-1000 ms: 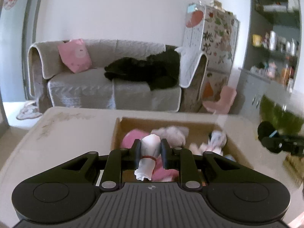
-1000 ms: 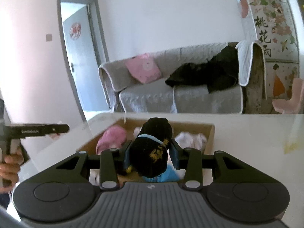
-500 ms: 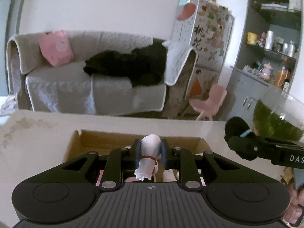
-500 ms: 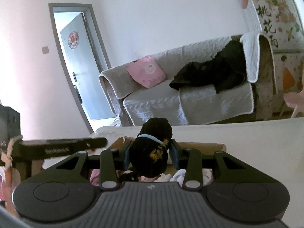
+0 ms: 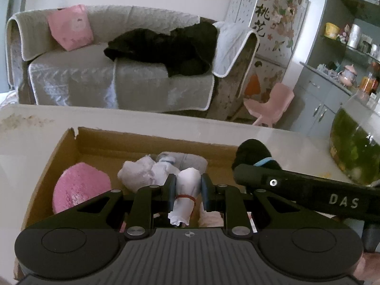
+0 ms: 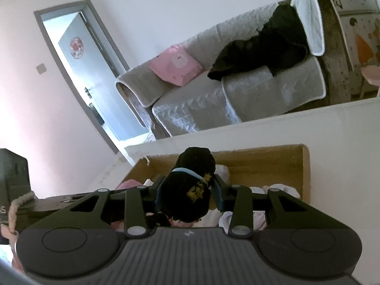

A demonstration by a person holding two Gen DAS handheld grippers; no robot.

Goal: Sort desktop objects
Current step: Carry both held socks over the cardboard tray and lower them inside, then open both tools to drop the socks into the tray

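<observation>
Here, the left hand-held gripper [image 5: 186,186] clamped a rolled white sock bundle [image 5: 184,197] above an open cardboard box [image 5: 152,142] on the counter [image 5: 28,140], while the right hand-held gripper [image 6: 187,191] gripped a rolled black sock bundle [image 6: 190,190] over the same box, beside a pink plush [image 5: 79,186].

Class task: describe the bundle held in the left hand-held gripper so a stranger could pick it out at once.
Find the open brown cardboard box on the pale table. Above it, the left hand-held gripper pinches a rolled white cloth bundle. Unlike the fluffy pink and white pieces below, a thin red band circles it.
</observation>
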